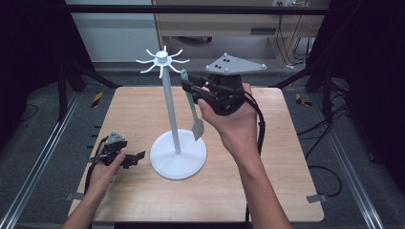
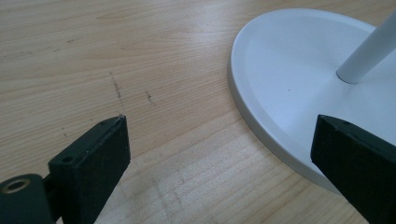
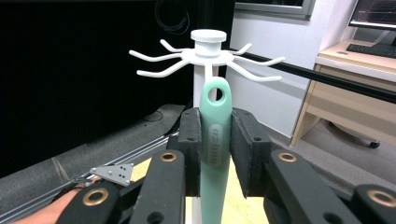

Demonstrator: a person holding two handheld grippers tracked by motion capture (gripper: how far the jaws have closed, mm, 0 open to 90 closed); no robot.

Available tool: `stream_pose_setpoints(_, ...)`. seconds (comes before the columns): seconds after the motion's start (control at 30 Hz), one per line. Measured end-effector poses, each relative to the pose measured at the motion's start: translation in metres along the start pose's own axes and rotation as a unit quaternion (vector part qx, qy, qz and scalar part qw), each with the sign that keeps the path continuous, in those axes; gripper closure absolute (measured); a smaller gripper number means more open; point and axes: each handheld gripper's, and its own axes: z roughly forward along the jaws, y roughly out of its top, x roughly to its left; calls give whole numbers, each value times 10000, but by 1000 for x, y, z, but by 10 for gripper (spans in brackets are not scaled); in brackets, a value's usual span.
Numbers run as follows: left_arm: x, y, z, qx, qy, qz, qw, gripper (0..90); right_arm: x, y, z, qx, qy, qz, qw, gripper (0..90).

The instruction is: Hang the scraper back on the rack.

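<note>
Hanging green spatula (image 3: 215, 140) on white hook stand (image 1: 168, 95): right gripper (image 3: 215, 151) clenched on handle, 2 jaws pressing both sides, hole at top free, just below hooks (image 3: 159, 70). Spatula hangs upright beside pole, blade above base (image 2: 289, 93). Advice: lift a little, line hole with 1 hook tip, slide on slowly, release only after weight sits. Left gripper (image 1: 128, 159) released, jaws wide apart, resting on table (image 1: 286, 157) beside base.

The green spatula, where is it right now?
The green spatula hangs upright in the right gripper, raised beside the white stand, its handle hole just below the hooks.
</note>
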Motion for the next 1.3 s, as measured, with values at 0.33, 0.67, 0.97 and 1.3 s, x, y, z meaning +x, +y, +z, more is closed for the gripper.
stream_pose_setpoints(0.33,0,0,0,2,-2,0,10000,44,2,3,4,66,25,-5,10000,746)
stream_pose_setpoints(0.67,0,0,0,4,-5,-1,10000,44,1,4,13,138,26,-9,9999,745)
stream_pose_setpoints(0.97,0,0,0,1,-4,-4,10000,44,1,3,18,155,33,-12,9999,744)
stream_pose_setpoints(1.3,0,0,1,7,-4,5,10000,44,2,3,17,188,-37,-53,9998,737)
